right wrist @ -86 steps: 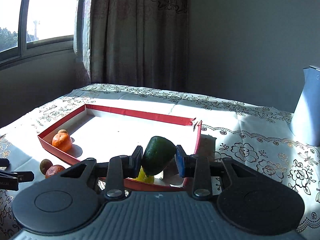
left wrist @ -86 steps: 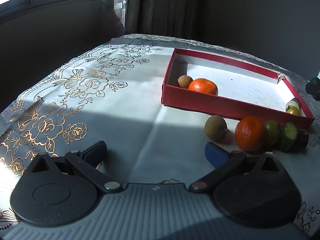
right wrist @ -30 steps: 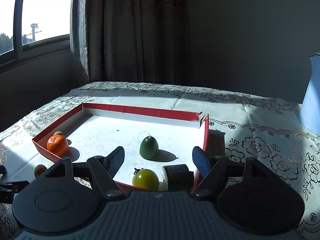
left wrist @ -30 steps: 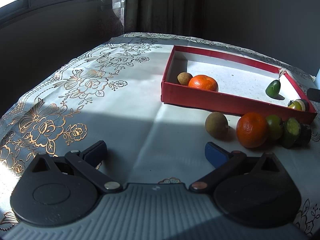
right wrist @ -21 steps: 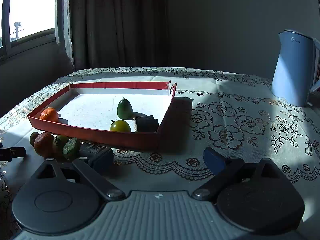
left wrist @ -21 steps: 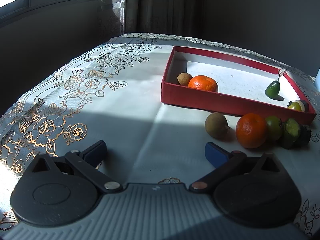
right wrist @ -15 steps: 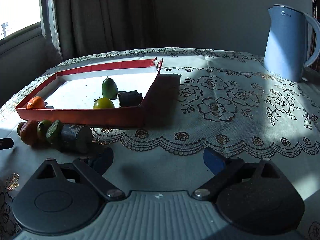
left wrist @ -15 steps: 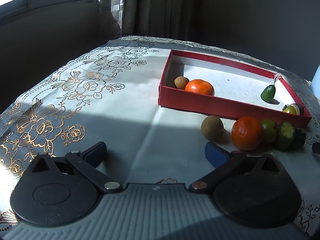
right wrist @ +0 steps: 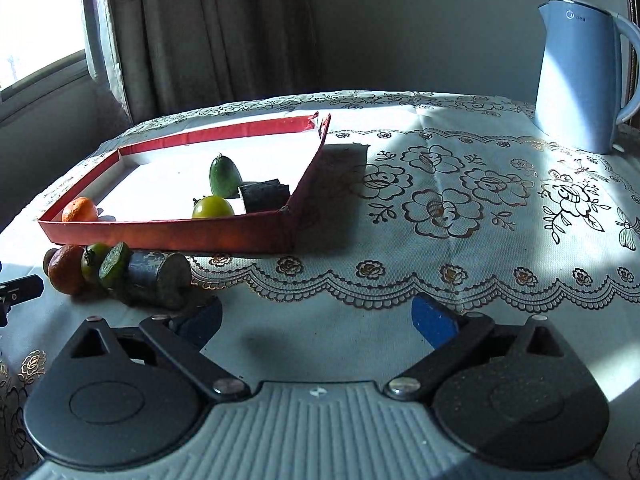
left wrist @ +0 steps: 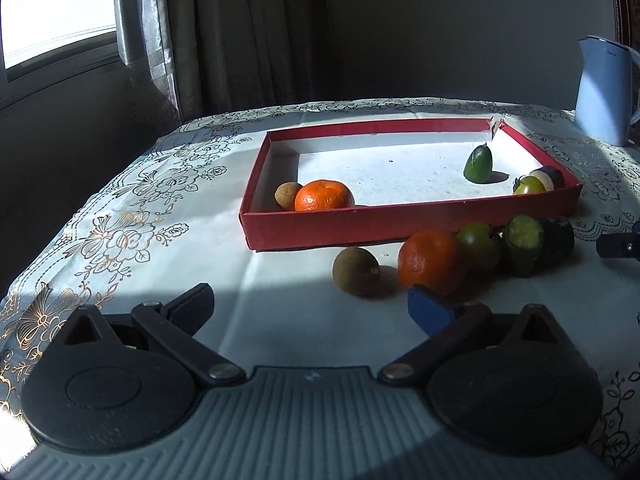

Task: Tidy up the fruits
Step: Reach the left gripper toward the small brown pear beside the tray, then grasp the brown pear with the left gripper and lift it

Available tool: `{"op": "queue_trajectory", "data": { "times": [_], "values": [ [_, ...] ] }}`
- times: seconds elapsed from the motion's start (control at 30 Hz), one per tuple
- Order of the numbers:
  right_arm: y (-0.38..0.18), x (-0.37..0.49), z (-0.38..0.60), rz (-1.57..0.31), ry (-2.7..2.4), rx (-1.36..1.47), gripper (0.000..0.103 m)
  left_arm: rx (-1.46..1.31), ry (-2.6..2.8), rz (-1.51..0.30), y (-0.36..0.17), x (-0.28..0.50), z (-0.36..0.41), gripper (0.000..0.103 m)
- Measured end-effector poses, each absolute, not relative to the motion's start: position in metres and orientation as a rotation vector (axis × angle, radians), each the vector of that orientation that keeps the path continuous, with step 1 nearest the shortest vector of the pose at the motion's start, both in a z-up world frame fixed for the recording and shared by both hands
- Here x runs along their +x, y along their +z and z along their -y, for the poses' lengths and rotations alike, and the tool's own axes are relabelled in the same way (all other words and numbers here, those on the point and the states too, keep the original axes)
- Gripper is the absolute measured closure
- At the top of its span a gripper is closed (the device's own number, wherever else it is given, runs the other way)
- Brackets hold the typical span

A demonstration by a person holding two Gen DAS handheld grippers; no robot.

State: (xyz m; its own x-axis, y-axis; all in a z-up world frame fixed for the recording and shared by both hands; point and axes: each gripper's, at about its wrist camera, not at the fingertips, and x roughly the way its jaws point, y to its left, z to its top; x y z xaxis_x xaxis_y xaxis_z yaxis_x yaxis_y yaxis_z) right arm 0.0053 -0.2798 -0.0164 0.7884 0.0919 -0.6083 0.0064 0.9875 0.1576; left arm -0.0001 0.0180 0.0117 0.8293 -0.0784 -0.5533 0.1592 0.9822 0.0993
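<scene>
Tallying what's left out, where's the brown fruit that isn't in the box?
In the left wrist view, the brown fruit lies on the cloth before the red box, just left of the loose orange.

The kettle (left wrist: 605, 92) (blue, far right) is cut off by the frame.

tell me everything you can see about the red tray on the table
The shallow red rectangular tray looks like a cardboard box lid: red walls, white floor, its far right corner torn open. It lies flat on the floral tablecloth, partly sunlit. Inside are an orange beside a small brown fruit at the near left, and a green fruit, a yellow-green tomato and a dark cut piece at the right.
</scene>
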Motion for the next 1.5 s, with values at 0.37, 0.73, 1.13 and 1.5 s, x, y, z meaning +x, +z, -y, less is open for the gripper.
{"op": "queue_trajectory", "data": {
  "times": [0.37,0.73,1.13,1.5],
  "values": [
    [-0.017,0.005,0.280,-0.661,0.047,0.157,0.000,0.115,-0.176,-0.594,0.011,0.017,-0.016,0.024],
    [-0.017,0.005,0.280,-0.661,0.047,0.156,0.000,0.084,-0.246,-0.635,0.006,0.032,-0.015,0.062],
    [-0.017,0.006,0.280,-0.660,0.049,0.161,0.000,0.089,-0.256,-0.625,0.006,0.030,-0.014,0.072],
    [-0.017,0.006,0.281,-0.660,0.049,0.161,0.000,0.094,-0.233,-0.608,0.007,0.026,-0.013,0.078]
  ]
}}
